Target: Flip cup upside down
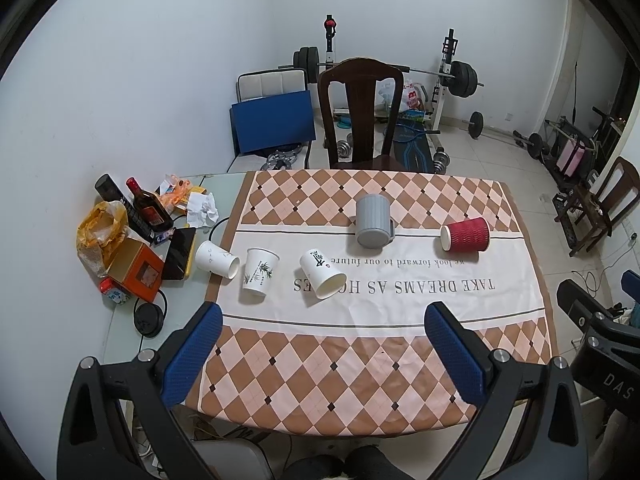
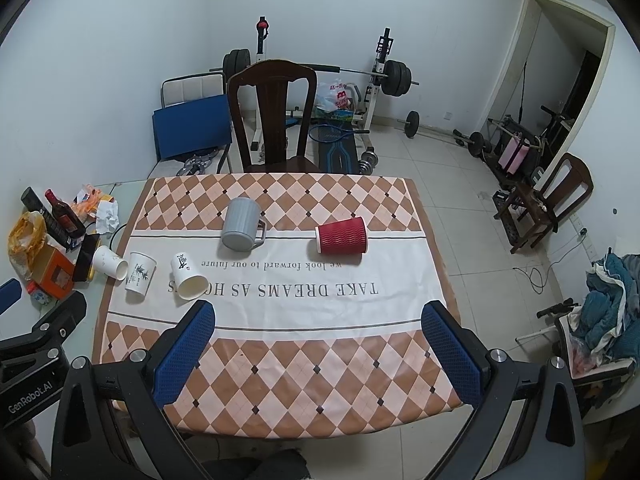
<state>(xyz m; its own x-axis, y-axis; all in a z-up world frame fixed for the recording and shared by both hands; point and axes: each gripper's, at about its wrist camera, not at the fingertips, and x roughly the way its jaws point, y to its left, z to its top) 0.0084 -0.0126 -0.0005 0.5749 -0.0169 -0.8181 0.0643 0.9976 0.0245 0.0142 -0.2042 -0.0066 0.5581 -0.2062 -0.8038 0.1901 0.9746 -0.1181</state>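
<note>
Several cups lie on the checkered tablecloth (image 1: 360, 360). A grey ribbed mug (image 1: 373, 220) (image 2: 241, 226) lies tilted with its mouth toward me. A red paper cup (image 1: 466, 235) (image 2: 342, 236) lies on its side, mouth to the left. A white paper cup (image 1: 322, 274) (image 2: 187, 276) lies on its side, mouth toward me. Another white cup with a plant print (image 1: 260, 271) (image 2: 139, 273) stands upright. A third white cup (image 1: 216, 260) (image 2: 109, 263) lies on its side at the cloth's left edge. My left gripper (image 1: 322, 320) and right gripper (image 2: 318, 316) are open, empty, above the table's near edge.
Bottles (image 1: 148, 210), an orange box (image 1: 138, 272), a phone (image 1: 180, 252), bags and crumpled paper (image 1: 202, 208) crowd the table's left side. A dark wooden chair (image 1: 360, 116) stands behind the table. Gym weights line the back wall. The other gripper's body shows at each view's edge.
</note>
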